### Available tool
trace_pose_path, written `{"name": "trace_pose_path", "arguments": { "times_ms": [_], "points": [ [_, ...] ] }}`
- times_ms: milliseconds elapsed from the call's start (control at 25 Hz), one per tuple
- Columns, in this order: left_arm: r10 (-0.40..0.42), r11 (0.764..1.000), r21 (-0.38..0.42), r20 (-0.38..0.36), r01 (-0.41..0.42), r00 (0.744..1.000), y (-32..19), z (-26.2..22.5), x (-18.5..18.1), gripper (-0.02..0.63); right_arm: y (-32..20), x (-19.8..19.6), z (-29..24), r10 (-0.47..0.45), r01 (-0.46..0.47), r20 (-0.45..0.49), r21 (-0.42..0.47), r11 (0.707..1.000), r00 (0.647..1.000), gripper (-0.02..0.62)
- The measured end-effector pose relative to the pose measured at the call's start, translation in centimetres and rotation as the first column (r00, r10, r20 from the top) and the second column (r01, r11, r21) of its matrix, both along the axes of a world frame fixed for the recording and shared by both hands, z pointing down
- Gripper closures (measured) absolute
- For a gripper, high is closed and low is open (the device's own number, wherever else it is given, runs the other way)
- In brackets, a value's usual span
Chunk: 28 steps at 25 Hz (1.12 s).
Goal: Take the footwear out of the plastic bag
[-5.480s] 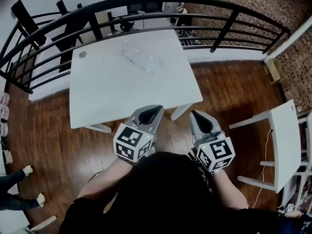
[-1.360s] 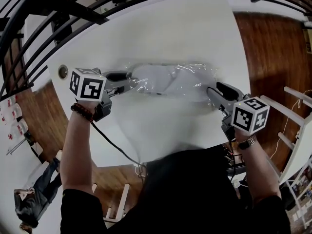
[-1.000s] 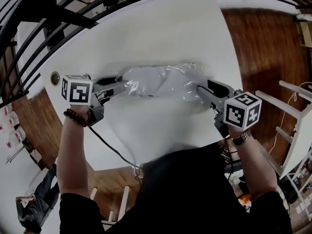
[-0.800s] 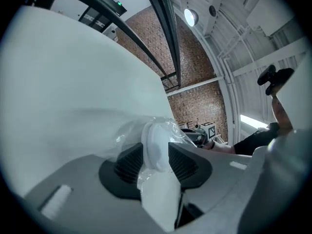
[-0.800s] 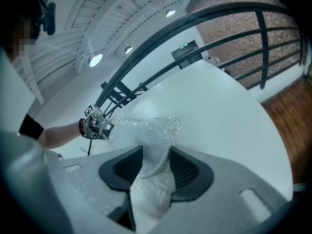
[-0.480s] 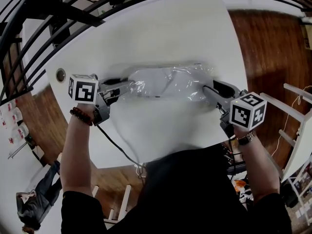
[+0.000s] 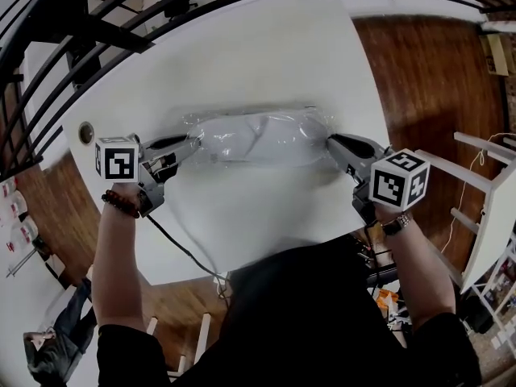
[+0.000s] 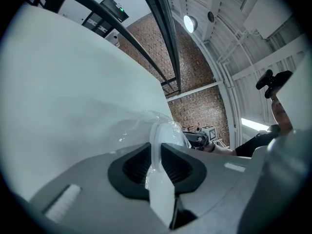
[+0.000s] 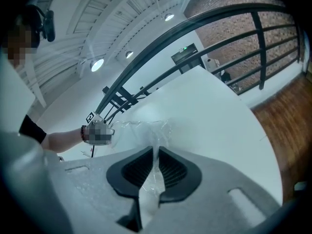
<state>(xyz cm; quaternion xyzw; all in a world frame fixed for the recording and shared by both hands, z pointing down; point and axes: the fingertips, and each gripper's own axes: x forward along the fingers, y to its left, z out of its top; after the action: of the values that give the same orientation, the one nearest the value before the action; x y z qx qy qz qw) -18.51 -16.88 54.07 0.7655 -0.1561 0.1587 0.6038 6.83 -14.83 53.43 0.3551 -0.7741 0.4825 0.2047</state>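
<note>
A clear plastic bag (image 7: 258,138) lies across the middle of the white table (image 7: 266,55), with pale footwear (image 7: 242,134) dimly visible through the film. My left gripper (image 7: 193,142) is at the bag's left end and my right gripper (image 7: 330,141) at its right end. Both pairs of jaws have just been closing. In the left gripper view the left gripper (image 8: 157,152) is shut on a fold of bag film (image 8: 161,130). In the right gripper view the right gripper (image 9: 156,165) pinches a thin strip of film (image 9: 155,130). The bag hangs taut between them.
A black metal railing (image 7: 161,6) curves round the table's far side. A round grommet (image 7: 85,132) sits at the table's left corner. A cable (image 7: 181,248) trails from the left gripper. White furniture (image 7: 492,192) stands on the wood floor at right.
Both grippers have closed onto the ends of the bag. The bag now looks pulled straighter between them. The hands have hardly shifted.
</note>
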Motion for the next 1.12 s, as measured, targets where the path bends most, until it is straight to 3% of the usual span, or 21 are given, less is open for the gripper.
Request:
{"name": "trace_pose_path", "arguments": {
  "times_ms": [80, 320, 520, 800, 1120],
  "points": [
    [-0.018, 1.000, 0.007, -0.008, 0.018, 1.000, 0.0, -0.3, 0.0, 0.525, 0.0, 0.6, -0.3, 0.008, -0.007, -0.009, 0.011, 1.000, 1.000, 0.598],
    [-0.058, 0.998, 0.032, -0.011, 0.059, 0.998, 0.0, -1.2, 1.4, 0.528, -0.1, 3.8, -0.4, 0.029, -0.028, -0.030, 0.026, 0.999, 0.999, 0.601],
    [-0.099, 0.994, 0.033, -0.031, 0.100, 0.995, 0.0, -2.0, -0.3, 0.528, -0.4, 3.0, -0.8, 0.033, -0.032, -0.051, 0.027, 0.999, 0.998, 0.601],
    [-0.159, 0.987, 0.037, 0.030, 0.158, 0.987, 0.5, -2.2, -2.3, 0.529, -0.8, 4.2, -1.0, 0.045, -0.043, -0.079, 0.031, 0.999, 0.996, 0.601],
    [-0.288, 0.958, -0.010, -0.064, 0.288, 0.956, 1.3, -2.5, -3.7, 0.529, -0.8, 5.1, -0.7, 0.073, -0.069, -0.105, 0.045, 0.997, 0.992, 0.601]
  ]
}}
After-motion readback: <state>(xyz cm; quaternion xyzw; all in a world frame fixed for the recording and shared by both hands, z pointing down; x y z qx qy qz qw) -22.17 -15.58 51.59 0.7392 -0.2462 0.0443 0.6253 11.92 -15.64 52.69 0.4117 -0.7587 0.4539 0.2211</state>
